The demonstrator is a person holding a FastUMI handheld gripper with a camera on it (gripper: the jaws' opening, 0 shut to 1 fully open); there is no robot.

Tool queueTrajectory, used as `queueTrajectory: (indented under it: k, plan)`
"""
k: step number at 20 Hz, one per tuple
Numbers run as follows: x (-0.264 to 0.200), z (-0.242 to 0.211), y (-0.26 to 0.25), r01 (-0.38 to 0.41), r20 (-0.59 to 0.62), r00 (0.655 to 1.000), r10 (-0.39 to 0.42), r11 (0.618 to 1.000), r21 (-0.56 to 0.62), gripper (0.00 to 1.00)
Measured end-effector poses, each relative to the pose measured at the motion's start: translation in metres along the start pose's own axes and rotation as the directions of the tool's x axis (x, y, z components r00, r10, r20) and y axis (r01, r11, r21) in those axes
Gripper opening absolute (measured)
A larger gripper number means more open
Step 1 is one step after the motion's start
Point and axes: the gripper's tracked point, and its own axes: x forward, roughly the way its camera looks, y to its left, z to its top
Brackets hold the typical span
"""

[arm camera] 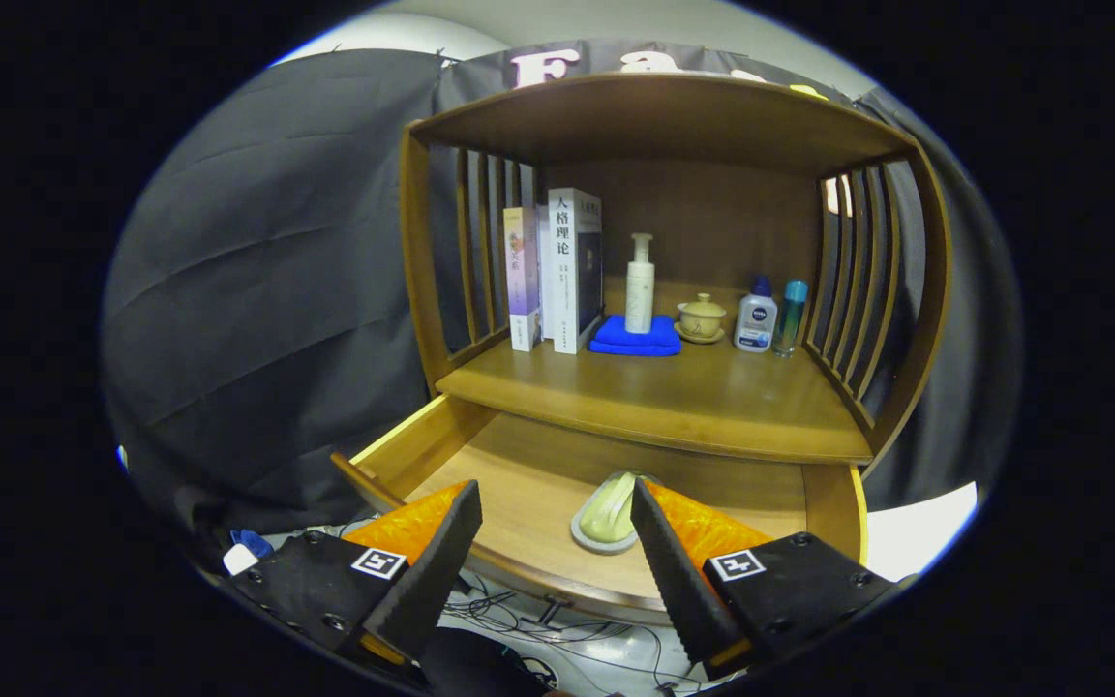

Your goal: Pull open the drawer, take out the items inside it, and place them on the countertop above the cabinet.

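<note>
The wooden drawer (519, 484) stands pulled open under the cabinet's countertop (654, 397). Inside it a pale green lidded dish (608, 513) lies on its side on the drawer floor. My gripper (555, 499) hovers over the drawer's front, open, fingers spread wide. The dish lies just ahead of the right finger (664, 552), touching or nearly touching its tip. The left finger (441, 552) is well clear of the dish.
On the countertop stand books (557, 271), a white pump bottle (640, 286) on a blue cloth (635, 339), a lidded cup (701, 318) and two small bottles (770, 315). Slatted sides and a top board enclose it. Cables (557, 629) lie on the floor below.
</note>
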Motion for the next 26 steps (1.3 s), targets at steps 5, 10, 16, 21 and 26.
queueTrajectory:
  k: [5,10,16,21,26]
  plan:
    - [0.040,-0.020,-0.026,0.027,-0.143,0.990,-0.004,0.988,0.155,0.97]
    - [0.079,-0.044,-0.044,0.081,-0.275,0.961,-0.020,0.974,0.213,0.98]
    - [0.118,-0.048,-0.051,0.116,-0.357,0.933,-0.049,0.979,0.170,0.98]
    - [0.137,-0.071,-0.059,0.155,-0.455,0.886,-0.090,0.982,0.109,0.93]
    - [0.142,-0.088,-0.060,0.184,-0.518,0.852,-0.084,0.972,0.146,0.49]
